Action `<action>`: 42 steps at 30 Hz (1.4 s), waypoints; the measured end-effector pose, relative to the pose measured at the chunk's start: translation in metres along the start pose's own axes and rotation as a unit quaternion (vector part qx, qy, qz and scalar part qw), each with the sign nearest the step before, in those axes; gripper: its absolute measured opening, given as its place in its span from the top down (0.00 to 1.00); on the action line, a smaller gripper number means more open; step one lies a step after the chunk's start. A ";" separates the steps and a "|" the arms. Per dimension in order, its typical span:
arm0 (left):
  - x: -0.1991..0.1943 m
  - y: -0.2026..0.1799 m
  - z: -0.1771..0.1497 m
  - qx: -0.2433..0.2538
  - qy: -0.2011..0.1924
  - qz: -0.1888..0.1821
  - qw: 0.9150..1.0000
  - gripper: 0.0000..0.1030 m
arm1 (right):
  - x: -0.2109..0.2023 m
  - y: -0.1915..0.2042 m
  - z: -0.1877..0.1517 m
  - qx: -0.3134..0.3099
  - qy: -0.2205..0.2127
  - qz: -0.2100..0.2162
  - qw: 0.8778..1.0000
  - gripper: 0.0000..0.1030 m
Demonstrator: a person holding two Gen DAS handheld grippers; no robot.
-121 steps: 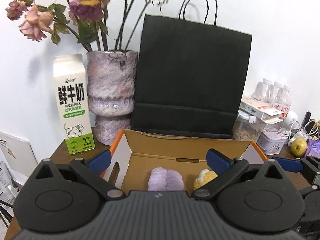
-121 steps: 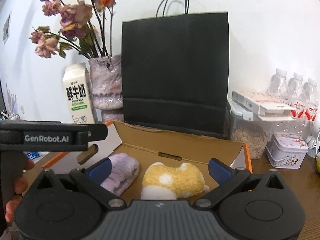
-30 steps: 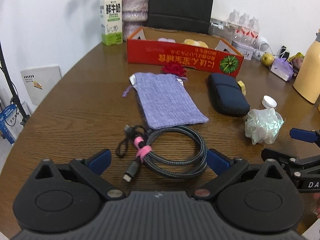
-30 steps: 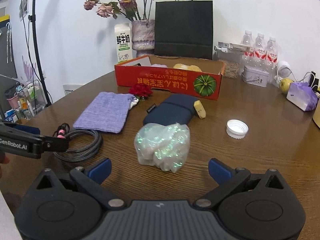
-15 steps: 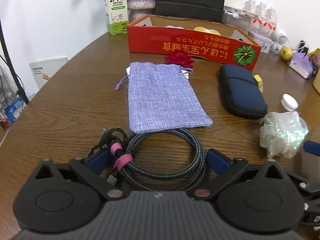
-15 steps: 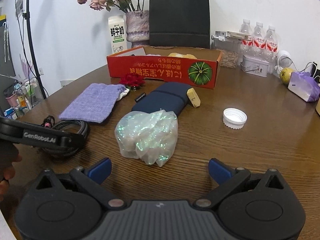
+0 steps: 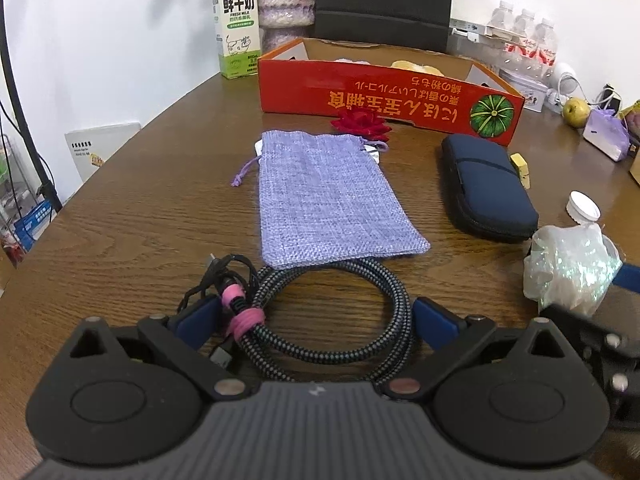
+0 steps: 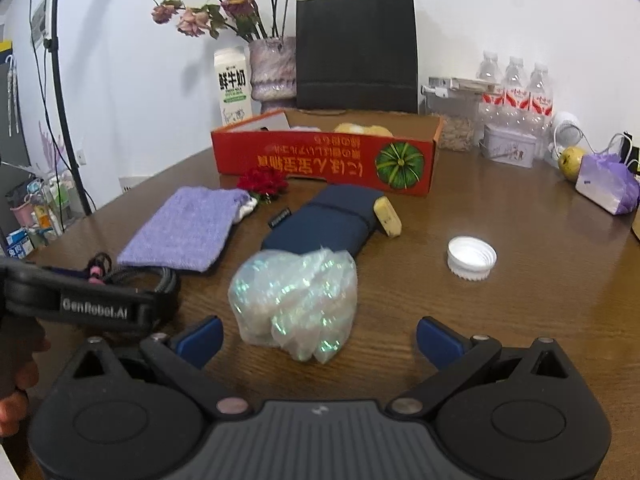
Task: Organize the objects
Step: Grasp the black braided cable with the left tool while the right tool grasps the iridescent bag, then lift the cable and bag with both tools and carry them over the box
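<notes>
My left gripper (image 7: 316, 318) is open, its blue fingers on either side of a coiled braided cable (image 7: 328, 316) with a pink tie, lying on the brown table. My right gripper (image 8: 318, 338) is open, its fingers on either side of a crumpled iridescent plastic bag (image 8: 296, 300); the bag also shows in the left wrist view (image 7: 570, 268). Behind lie a purple woven pouch (image 7: 324, 196), a navy zip case (image 7: 486, 184), a red bow (image 7: 362, 122) and a white bottle cap (image 8: 472, 258). The red cardboard box (image 8: 320, 162) at the back holds plush items.
A milk carton (image 8: 234, 86), a vase of dried roses (image 8: 274, 70) and a black paper bag (image 8: 356, 52) stand behind the box. Water bottles (image 8: 516, 84), a tin (image 8: 508, 146), an apple (image 8: 572, 162) and a purple packet (image 8: 606, 182) sit at the right. The table edge curves at left.
Both grippers pulled back from the box to the near table, then moved forward and lower. The cable now lies between my left fingers, the plastic bag between my right fingers.
</notes>
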State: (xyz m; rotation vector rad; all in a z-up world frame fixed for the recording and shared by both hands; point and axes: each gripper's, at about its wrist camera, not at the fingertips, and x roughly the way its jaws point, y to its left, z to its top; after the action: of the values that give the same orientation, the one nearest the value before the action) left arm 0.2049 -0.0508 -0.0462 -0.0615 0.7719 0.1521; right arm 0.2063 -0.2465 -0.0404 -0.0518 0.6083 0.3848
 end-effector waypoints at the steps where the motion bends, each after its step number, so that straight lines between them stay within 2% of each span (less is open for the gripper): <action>1: -0.001 0.001 -0.001 0.001 -0.001 -0.003 1.000 0.03 | 0.001 0.001 0.001 0.000 -0.002 -0.002 1.000 0.00; 9: -0.005 0.008 -0.005 0.018 -0.006 -0.019 1.000 0.07 | 0.010 0.007 0.005 -0.012 -0.014 -0.012 1.000 0.02; 14: -0.010 0.014 -0.007 0.013 -0.003 -0.025 1.000 0.03 | 0.012 0.009 0.007 -0.015 -0.016 -0.015 1.000 0.14; 15: -0.011 0.015 -0.007 0.009 -0.004 -0.023 1.000 0.00 | 0.012 0.008 0.007 -0.015 -0.017 -0.014 1.000 0.20; 18: -0.014 0.013 -0.008 0.005 -0.012 -0.012 1.000 0.00 | 0.011 0.008 0.008 -0.012 -0.023 -0.008 1.000 0.34; 24: -0.009 0.009 -0.009 -0.005 0.000 0.004 1.000 0.00 | 0.010 0.009 0.008 -0.016 -0.029 -0.003 0.999 0.45; 32: -0.007 0.007 -0.009 -0.009 -0.004 0.008 1.000 0.00 | 0.008 0.012 0.008 -0.025 -0.032 0.002 0.999 0.48; 35: -0.012 0.009 -0.011 -0.007 -0.011 0.005 1.000 0.08 | 0.008 0.012 0.008 -0.027 -0.033 0.002 0.999 0.48; 39: -0.019 0.013 -0.015 -0.004 -0.015 -0.016 1.000 0.09 | 0.007 0.013 0.009 -0.027 -0.034 0.001 0.999 0.47; 42: -0.024 0.014 -0.017 0.006 -0.026 -0.011 1.000 0.09 | 0.007 0.013 0.009 -0.028 -0.034 0.000 0.999 0.48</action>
State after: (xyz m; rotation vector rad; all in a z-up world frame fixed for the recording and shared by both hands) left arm 0.1741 -0.0414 -0.0419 -0.0552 0.7191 0.1275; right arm 0.2119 -0.2306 -0.0367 -0.0914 0.5304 0.4029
